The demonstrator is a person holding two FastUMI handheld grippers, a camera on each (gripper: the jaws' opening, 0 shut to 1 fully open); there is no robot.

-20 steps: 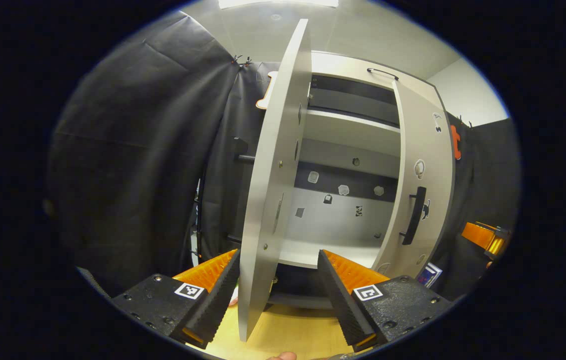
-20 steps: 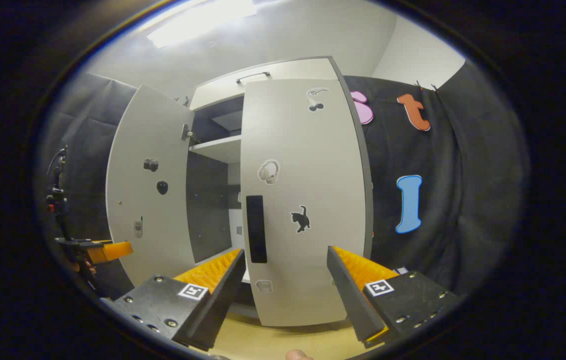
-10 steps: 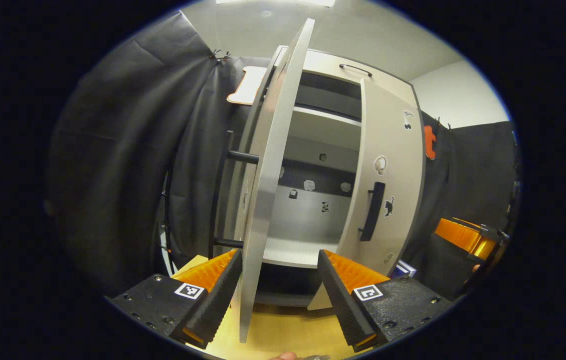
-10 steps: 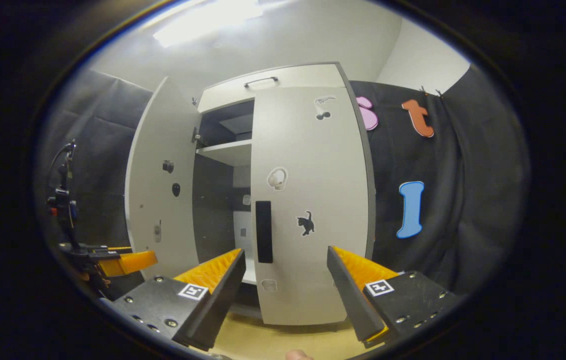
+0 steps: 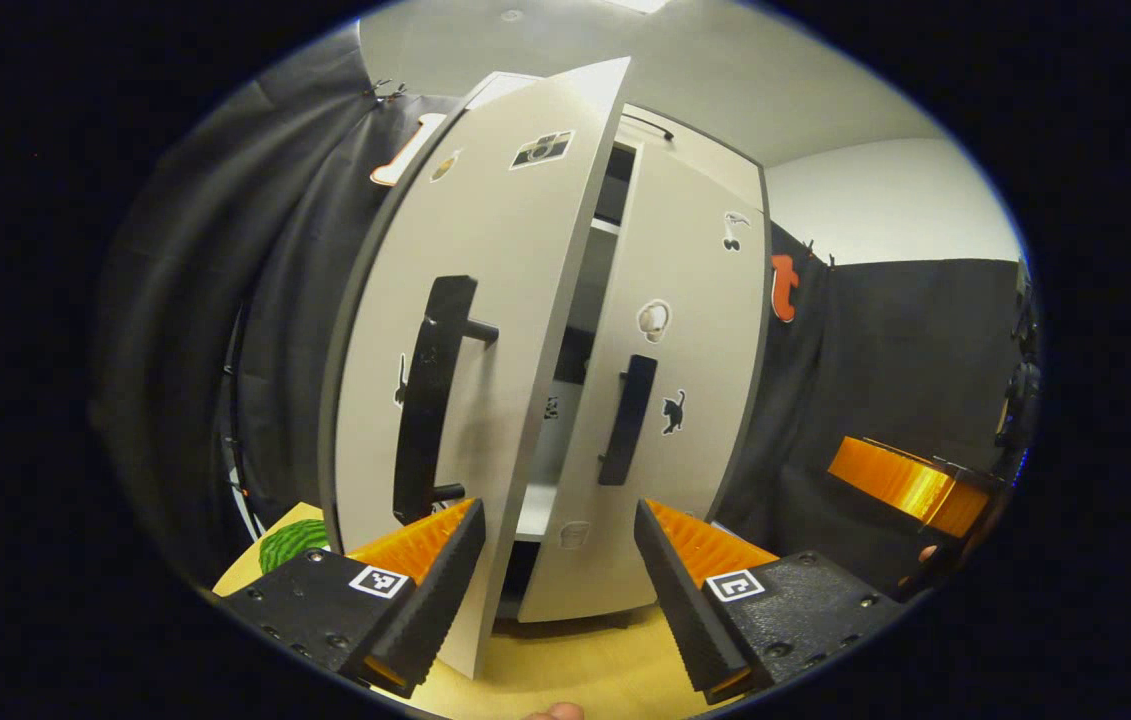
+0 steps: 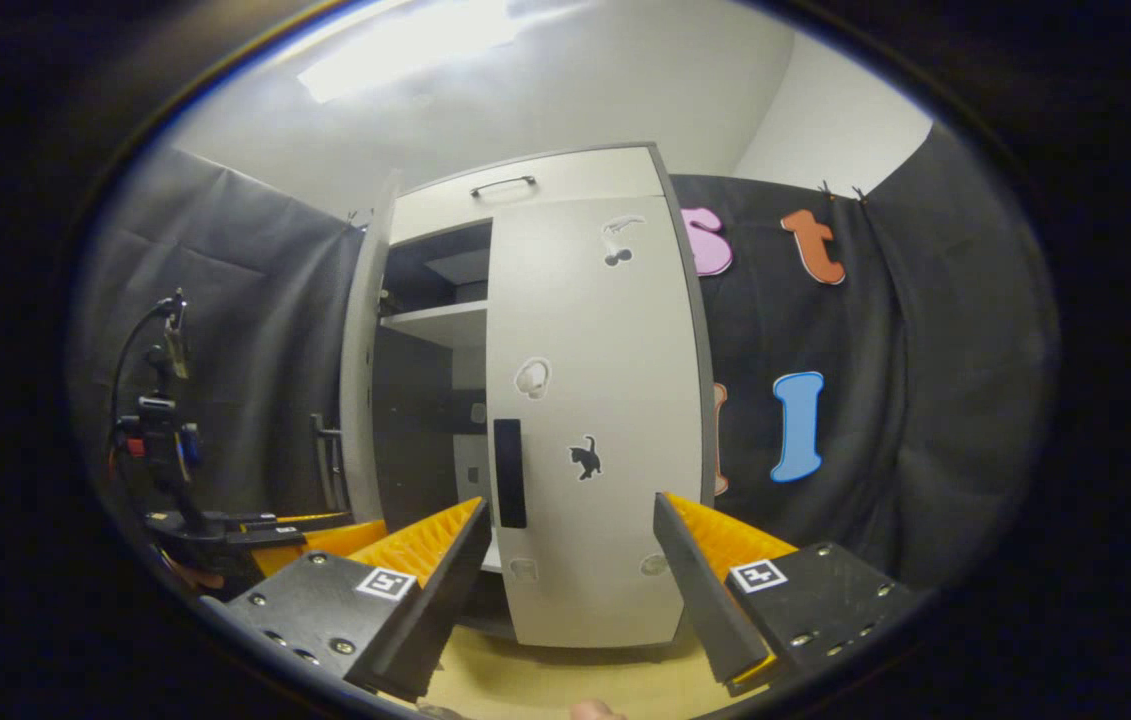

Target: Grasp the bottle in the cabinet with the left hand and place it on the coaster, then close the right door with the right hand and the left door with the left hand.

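Standing on a light wooden table top, the pale grey cabinet occupies a booth hung with black cloth under a white ceiling.

Left gripper view: the left gripper has its fingers spread apart, holding nothing. The free edge of the left door stands between them; whether either finger touches it cannot be told. This door is partly ajar, its outer face turned to the camera, with one long black handle and a camera sticker near the top. The right door sits almost flush with the cabinet and carries one black handle and a cat sticker. A narrow gap between the doors reveals one shelf edge. A green object lies on the table at lower left; what it is cannot be told. The right gripper appears at the far right. The bottle and coaster cannot be made out.

Right gripper view: the right gripper is likewise spread, empty, facing the right door without touching it. The left door is seen edge-on, with the dark interior and one shelf behind it. A top drawer front has one bar handle. A stand with cabling rises at the left, above the left gripper.

Count: two doors, two door handles, two grippers.
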